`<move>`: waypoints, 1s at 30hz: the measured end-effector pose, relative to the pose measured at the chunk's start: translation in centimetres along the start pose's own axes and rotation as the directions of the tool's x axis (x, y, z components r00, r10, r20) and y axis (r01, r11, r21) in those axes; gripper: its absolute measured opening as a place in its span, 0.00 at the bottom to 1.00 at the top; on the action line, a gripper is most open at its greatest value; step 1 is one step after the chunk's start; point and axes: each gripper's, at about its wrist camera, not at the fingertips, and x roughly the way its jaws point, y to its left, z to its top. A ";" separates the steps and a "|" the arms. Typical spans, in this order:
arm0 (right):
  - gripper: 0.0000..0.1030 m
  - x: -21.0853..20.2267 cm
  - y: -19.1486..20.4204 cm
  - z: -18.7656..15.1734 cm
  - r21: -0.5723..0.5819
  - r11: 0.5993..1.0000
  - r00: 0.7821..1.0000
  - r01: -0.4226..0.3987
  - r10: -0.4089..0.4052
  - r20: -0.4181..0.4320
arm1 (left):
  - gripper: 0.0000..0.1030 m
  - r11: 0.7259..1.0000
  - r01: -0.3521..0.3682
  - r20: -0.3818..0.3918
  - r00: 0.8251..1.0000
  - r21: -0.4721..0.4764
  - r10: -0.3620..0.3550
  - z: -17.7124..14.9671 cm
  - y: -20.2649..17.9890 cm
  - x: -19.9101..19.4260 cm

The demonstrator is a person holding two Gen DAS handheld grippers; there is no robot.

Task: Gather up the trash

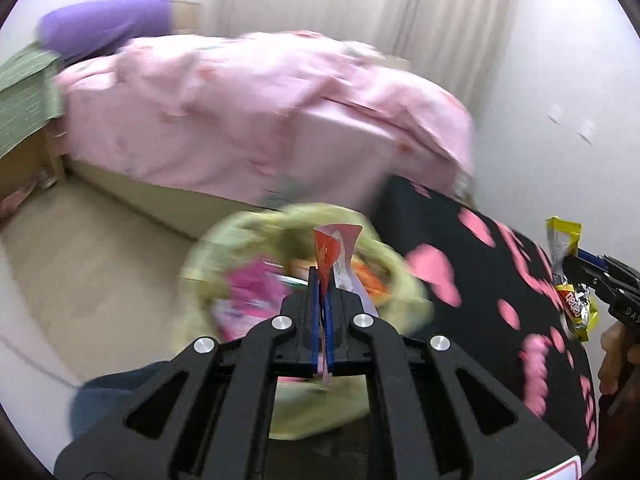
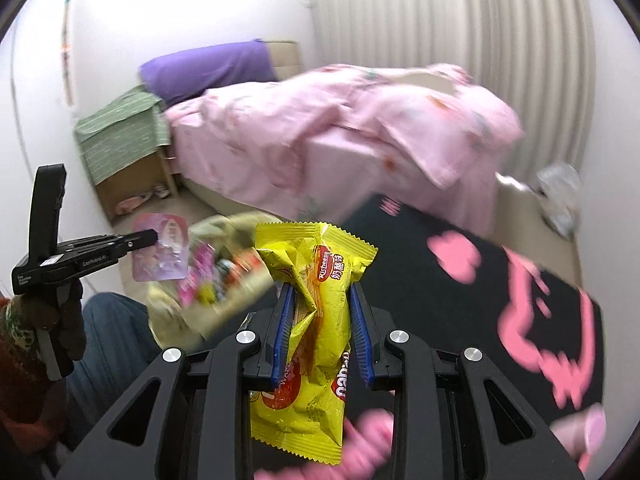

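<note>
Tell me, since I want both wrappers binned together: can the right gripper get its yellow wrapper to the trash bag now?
Probably yes. The right gripper is shut on the yellow wrapper, and the trash bag gapes just left of it, nothing between.

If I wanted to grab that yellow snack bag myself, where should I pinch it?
Pinch the yellow snack bag across its crumpled middle, coming in from its two long sides. The right gripper holds it just there: the waist is already creased narrow, so it fits between the fingers, while the crimped ends stick out above and below. An end seam would probably work too, but the bag would likely dangle and swing.
</note>
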 end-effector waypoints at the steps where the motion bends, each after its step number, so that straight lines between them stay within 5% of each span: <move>1: 0.27 1.6 0.8 1.3 -0.006 0.999 0.999 -0.032 0.032 -0.005 | 0.02 1.000 -0.004 -0.003 1.000 -0.024 0.003 0.1 0.8 0.0; 5: 0.27 7.8 3.9 4.9 -0.015 0.988 0.987 -0.151 0.150 -0.050 | 0.02 0.994 0.003 -0.027 1.000 -0.109 -0.006 -0.1 3.8 1.6; 10: 0.31 14.5 7.2 6.5 -0.058 0.977 0.971 -0.206 0.197 -0.133 | 0.04 0.987 0.036 -0.100 0.994 -0.156 -0.053 -1.0 5.0 4.9; 11: 0.40 16.0 7.6 6.6 -0.061 0.973 0.964 -0.222 0.210 -0.160 | 0.07 0.983 0.044 -0.108 0.992 -0.180 -0.064 -1.2 5.4 5.4; 13: 0.51 17.6 8.1 6.6 -0.054 0.974 0.962 -0.222 0.210 -0.175 | 0.29 0.973 0.040 -0.104 0.992 -0.226 -0.065 -1.3 6.2 5.8; 16: 0.58 18.1 8.5 6.5 -0.025 0.973 0.959 -0.229 0.221 -0.178 | 0.37 0.971 0.021 -0.077 0.996 -0.240 -0.040 -1.1 6.8 5.0; 22: 0.59 15.4 8.1 5.5 -0.002 0.984 0.974 -0.180 0.178 -0.139 | 0.57 0.977 0.045 -0.028 0.998 -0.207 -0.052 -0.8 5.8 2.2; 30: 0.59 4.0 6.5 0.8 0.070 0.997 0.999 -0.011 0.013 -0.035 | 0.86 0.997 0.078 -0.016 0.997 -0.016 -0.078 -2.5 -0.3 -3.4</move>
